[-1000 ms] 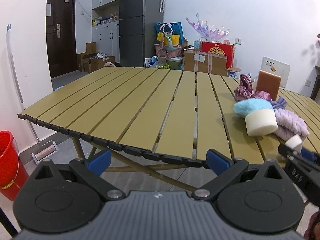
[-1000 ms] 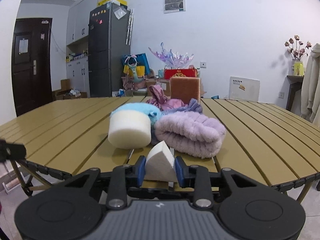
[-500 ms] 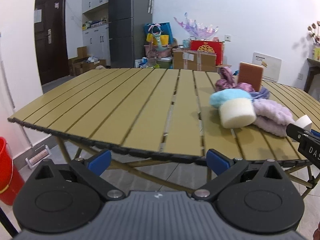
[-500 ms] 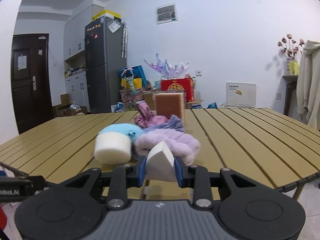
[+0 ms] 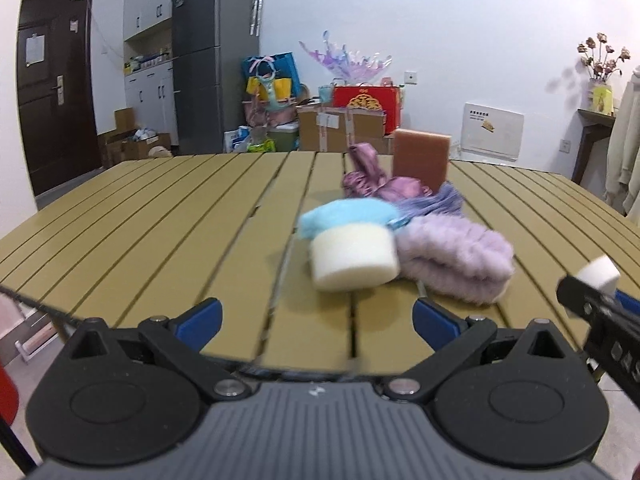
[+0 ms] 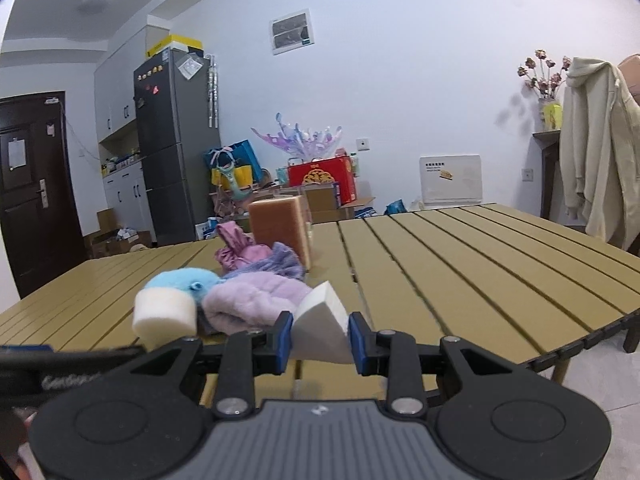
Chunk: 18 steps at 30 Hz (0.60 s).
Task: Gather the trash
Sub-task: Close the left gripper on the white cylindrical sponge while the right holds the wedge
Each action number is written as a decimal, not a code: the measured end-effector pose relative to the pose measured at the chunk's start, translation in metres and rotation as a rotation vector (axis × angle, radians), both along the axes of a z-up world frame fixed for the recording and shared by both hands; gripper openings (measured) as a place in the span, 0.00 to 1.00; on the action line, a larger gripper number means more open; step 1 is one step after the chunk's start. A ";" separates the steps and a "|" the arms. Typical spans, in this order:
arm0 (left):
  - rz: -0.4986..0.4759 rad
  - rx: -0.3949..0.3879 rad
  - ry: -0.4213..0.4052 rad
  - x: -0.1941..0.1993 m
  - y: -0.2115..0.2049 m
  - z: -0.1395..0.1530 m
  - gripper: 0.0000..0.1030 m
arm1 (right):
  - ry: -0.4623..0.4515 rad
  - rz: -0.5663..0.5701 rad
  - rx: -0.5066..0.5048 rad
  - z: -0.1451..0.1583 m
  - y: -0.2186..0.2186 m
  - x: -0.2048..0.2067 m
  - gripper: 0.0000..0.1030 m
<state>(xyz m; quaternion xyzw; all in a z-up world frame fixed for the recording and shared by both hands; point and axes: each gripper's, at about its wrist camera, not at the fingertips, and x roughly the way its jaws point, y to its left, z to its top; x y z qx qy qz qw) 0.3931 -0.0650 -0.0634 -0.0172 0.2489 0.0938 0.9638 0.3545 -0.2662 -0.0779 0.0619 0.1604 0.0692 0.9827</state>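
My right gripper (image 6: 320,338) is shut on a white foam wedge (image 6: 320,330), held above the near edge of the slatted table (image 6: 460,280). That wedge (image 5: 599,275) and the right gripper's tip (image 5: 588,300) also show at the right edge of the left wrist view. My left gripper (image 5: 316,318) stands open and empty over the table's near edge, facing a white foam cylinder (image 5: 354,258). Behind the cylinder lie a blue fluffy piece (image 5: 346,216), a lilac fluffy bundle (image 5: 456,256), purple cloth (image 5: 372,180) and an upright orange sponge block (image 5: 420,158).
The table (image 5: 140,232) stretches left with bare slats. A red bucket (image 5: 7,396) shows at the lower left on the floor. Boxes and bags (image 5: 340,128), a fridge (image 5: 212,56) and a door (image 5: 52,88) line the far wall. A coat (image 6: 592,148) hangs at right.
Both grippers have swung right along the table's near edge. The left one now faces the foam cylinder instead of bare slats. The right keeps its grip on the wedge.
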 end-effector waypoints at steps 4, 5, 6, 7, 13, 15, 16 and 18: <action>0.001 0.003 0.008 0.019 -0.011 0.001 1.00 | 0.006 -0.045 0.017 0.001 -0.015 0.003 0.28; 0.002 0.005 0.006 0.023 -0.013 0.001 1.00 | 0.010 -0.058 0.024 0.001 -0.020 0.004 0.28; 0.005 0.008 0.005 0.028 -0.014 0.001 1.00 | 0.015 -0.073 0.033 0.001 -0.026 0.005 0.28; 0.010 0.013 0.003 0.033 -0.016 0.002 1.00 | 0.019 -0.086 0.040 0.000 -0.030 0.006 0.28; 0.028 0.051 0.020 0.061 -0.018 0.004 1.00 | 0.040 -0.130 0.062 -0.003 -0.050 0.009 0.28; 0.034 0.049 0.030 0.066 -0.015 0.003 1.00 | 0.044 -0.132 0.061 -0.004 -0.052 0.011 0.28; 0.034 0.046 0.038 0.069 -0.013 0.002 1.00 | 0.047 -0.131 0.064 -0.006 -0.052 0.011 0.28; 0.039 0.038 0.066 0.076 -0.010 -0.002 0.94 | 0.055 -0.124 0.069 -0.007 -0.052 0.012 0.28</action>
